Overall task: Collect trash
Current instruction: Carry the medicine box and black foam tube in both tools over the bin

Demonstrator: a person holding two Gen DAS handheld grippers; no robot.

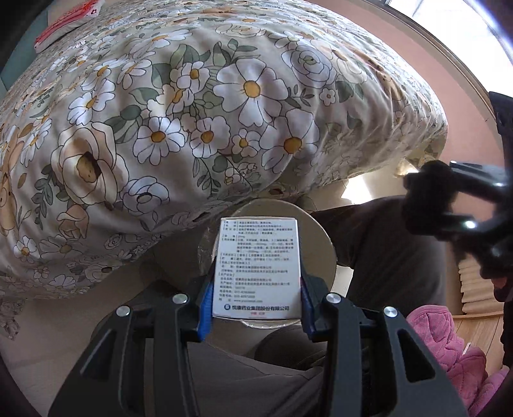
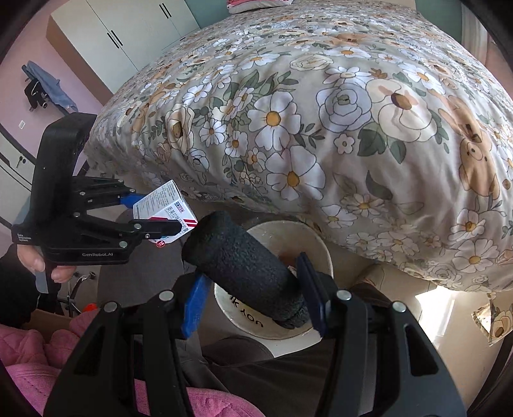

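Note:
My left gripper (image 1: 256, 301) is shut on a white medicine box (image 1: 259, 266) with printed text, held over a round white bucket (image 1: 320, 243) on the floor by the bed. The same gripper (image 2: 154, 211) and box (image 2: 166, 205) show at the left of the right wrist view. My right gripper (image 2: 253, 288) is shut on a black foam roll (image 2: 247, 266), held just above the bucket's opening (image 2: 307, 237). The roll's far end sticks out toward the box. In the left wrist view the right gripper (image 1: 461, 211) is a dark blur at the right.
A bed with a floral quilt (image 1: 192, 112) fills the area behind the bucket and overhangs it. A red and white item (image 1: 67, 22) lies on the far bed. My dark trousers (image 1: 394, 243) and pink quilted clothing (image 2: 38, 353) are near the bucket. White wardrobes (image 2: 128, 35) stand at the back.

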